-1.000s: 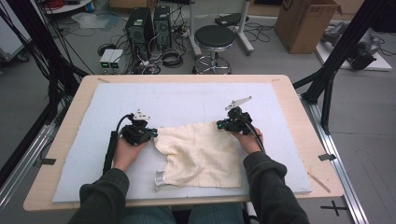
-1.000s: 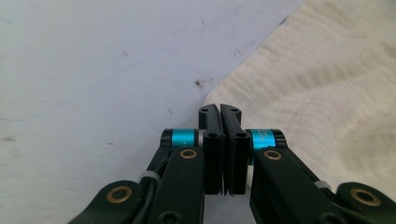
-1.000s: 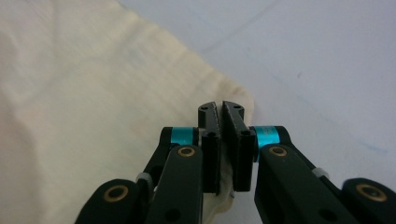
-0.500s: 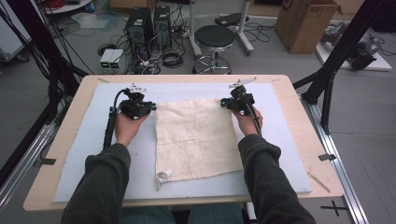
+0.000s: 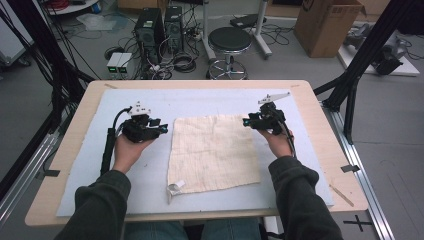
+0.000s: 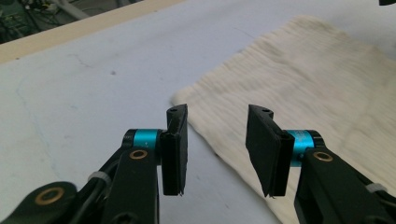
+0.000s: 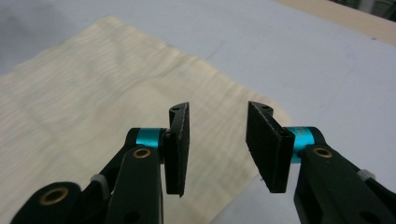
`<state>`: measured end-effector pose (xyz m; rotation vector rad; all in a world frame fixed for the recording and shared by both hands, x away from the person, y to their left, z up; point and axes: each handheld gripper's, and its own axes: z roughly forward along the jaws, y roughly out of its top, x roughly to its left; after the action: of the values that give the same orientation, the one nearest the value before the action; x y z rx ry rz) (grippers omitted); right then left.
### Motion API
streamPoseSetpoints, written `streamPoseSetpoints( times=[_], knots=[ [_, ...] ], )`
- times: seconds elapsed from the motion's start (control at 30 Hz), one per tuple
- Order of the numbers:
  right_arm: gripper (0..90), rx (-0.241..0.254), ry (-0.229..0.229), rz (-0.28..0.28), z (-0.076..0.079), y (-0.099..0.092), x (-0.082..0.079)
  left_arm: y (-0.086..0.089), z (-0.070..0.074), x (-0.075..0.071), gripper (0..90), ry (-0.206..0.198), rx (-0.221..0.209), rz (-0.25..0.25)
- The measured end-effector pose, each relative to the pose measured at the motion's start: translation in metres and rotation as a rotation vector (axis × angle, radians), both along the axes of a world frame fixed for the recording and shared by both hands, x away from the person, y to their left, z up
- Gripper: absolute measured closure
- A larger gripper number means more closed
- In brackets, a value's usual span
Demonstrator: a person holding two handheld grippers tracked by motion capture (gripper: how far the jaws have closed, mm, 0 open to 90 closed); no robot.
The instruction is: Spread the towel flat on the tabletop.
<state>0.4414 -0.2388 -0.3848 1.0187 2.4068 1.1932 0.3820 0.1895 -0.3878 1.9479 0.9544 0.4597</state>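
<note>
A cream woven cloth (image 5: 212,152) lies spread flat on the pale blue mat (image 5: 210,100), with a small white tag (image 5: 175,187) at its near left corner. My left gripper (image 5: 162,129) hovers just off the cloth's far left corner, open. Its jaws have just been opening and nothing is between them. In the left gripper view the left gripper (image 6: 219,112) points at the cloth's corner (image 6: 327,79) below. My right gripper (image 5: 246,121) hovers at the far right corner, open, its jaws also just opened and empty. The right gripper (image 7: 218,108) looks down over the cloth (image 7: 93,93).
The mat covers most of the wooden table (image 5: 320,115). Beyond the table's far edge stand a black stool (image 5: 229,40), computer towers (image 5: 160,30) and a cardboard box (image 5: 327,25). Black frame posts (image 5: 360,65) rise at both sides.
Both grippers carried the cloth's far corners away from the person, pulling the bunched cloth flat. They then let go, opened, and lifted slightly outward from the corners.
</note>
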Motion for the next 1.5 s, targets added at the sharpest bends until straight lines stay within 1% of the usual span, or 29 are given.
streamPoseSetpoints(
  times=[0.03,0.07,0.1,0.13,0.2,0.27,0.3,0.33,0.4,0.43,0.47,0.53,0.67,0.7,0.73,0.77,0.8,0.93,1.0,1.03,1.07,1.1,1.17,1.2,1.23,1.27,1.3,1.37,1.5],
  knots=[
    [57.6,-0.001,0.001,0.008,0.000,0.000,-0.006,0.000,-0.003,-0.009,58.4,-0.007,-0.008,-0.016],
    [55.9,-0.015,0.020,0.035,0.000,-0.001,-0.014,0.000,-0.004,-0.016,57.9,-0.003,0.003,-0.034],
    [55.9,-0.004,0.008,0.051,0.000,-0.001,-0.023,-0.001,-0.006,-0.023,56.8,-0.008,0.014,-0.048],
    [56.0,-0.002,-0.017,0.065,-0.002,-0.003,-0.032,-0.001,-0.008,-0.030,56.2,-0.011,0.009,-0.062],
    [54.7,-0.011,-0.006,0.094,-0.005,-0.005,-0.046,-0.002,-0.012,-0.042,55.6,-0.010,0.021,-0.091],
    [54.4,0.000,-0.003,0.121,-0.009,-0.007,-0.060,-0.003,-0.017,-0.053,55.3,-0.003,0.005,-0.114],
    [54.2,0.004,-0.004,0.143,-0.013,-0.010,-0.071,-0.004,-0.019,-0.058,55.0,0.002,0.008,-0.130],
    [54.2,0.004,-0.004,0.143,-0.013,-0.010,-0.071,-0.005,-0.022,-0.063,55.0,0.004,0.006,-0.141],
    [53.3,-0.002,0.011,0.178,-0.022,-0.013,-0.086,-0.009,-0.027,-0.069,54.3,0.025,0.026,-0.179],
    [53.3,-0.002,0.011,0.178,-0.022,-0.013,-0.086,-0.011,-0.029,-0.073,54.3,0.022,0.040,-0.195],
    [53.4,0.004,0.020,0.202,-0.028,-0.015,-0.096,-0.013,-0.031,-0.076,54.2,0.018,0.030,-0.208],
    [53.5,-0.020,0.022,0.219,-0.034,-0.015,-0.104,-0.016,-0.034,-0.080,54.7,0.026,0.038,-0.241],
    [54.6,-0.031,0.038,0.232,-0.041,-0.017,-0.112,-0.024,-0.044,-0.081,57.0,0.055,0.086,-0.279],
    [56.3,-0.042,0.039,0.236,-0.044,-0.018,-0.116,-0.026,-0.048,-0.080,58.5,0.075,0.111,-0.290],
    [57.2,-0.042,0.043,0.239,-0.045,-0.018,-0.117,-0.026,-0.048,-0.080,58.6,0.075,0.111,-0.290],
    [58.6,-0.039,0.051,0.244,-0.045,-0.019,-0.118,-0.027,-0.049,-0.080,59.3,0.088,0.118,-0.319],
    [58.6,-0.039,0.051,0.244,-0.045,-0.019,-0.118,-0.027,-0.049,-0.080,59.3,0.088,0.118,-0.319],
    [63.0,-0.080,0.060,0.274,-0.048,-0.016,-0.122,-0.027,-0.051,-0.082,57.5,0.109,0.117,-0.365],
    [64.8,-0.101,0.070,0.287,-0.050,-0.015,-0.123,-0.026,-0.053,-0.083,56.2,0.096,0.114,-0.367],
    [67.2,-0.119,0.069,0.286,-0.052,-0.014,-0.124,-0.025,-0.054,-0.083,58.2,0.090,0.110,-0.365],
    [67.2,-0.119,0.069,0.286,-0.052,-0.014,-0.124,-0.025,-0.054,-0.084,58.2,0.084,0.110,-0.361],
    [70.6,-0.128,0.063,0.282,-0.052,-0.013,-0.124,-0.025,-0.054,-0.084,63.5,0.075,0.117,-0.356],
    [72.7,-0.127,0.069,0.282,-0.052,-0.012,-0.125,-0.025,-0.054,-0.084,65.9,0.060,0.134,-0.347],
    [80.0,-0.126,0.072,0.294,-0.051,-0.011,-0.126,-0.025,-0.054,-0.085,73.1,0.049,0.143,-0.338],
    [80.0,-0.126,0.072,0.294,-0.051,-0.011,-0.126,-0.025,-0.054,-0.084,73.1,0.046,0.147,-0.335],
    [85.6,-0.126,0.080,0.304,-0.051,-0.009,-0.126,-0.025,-0.054,-0.084,81.5,0.038,0.150,-0.327],
    [85.6,-0.126,0.080,0.304,-0.051,-0.009,-0.126,-0.024,-0.054,-0.084,81.5,0.040,0.149,-0.324],
    [88.3,-0.126,0.086,0.305,-0.051,-0.008,-0.128,-0.022,-0.053,-0.083,87.7,0.048,0.144,-0.324],
    [88.7,-0.116,0.109,0.325,-0.050,-0.007,-0.130,-0.018,-0.053,-0.085,88.4,0.048,0.139,-0.326]
  ],
)
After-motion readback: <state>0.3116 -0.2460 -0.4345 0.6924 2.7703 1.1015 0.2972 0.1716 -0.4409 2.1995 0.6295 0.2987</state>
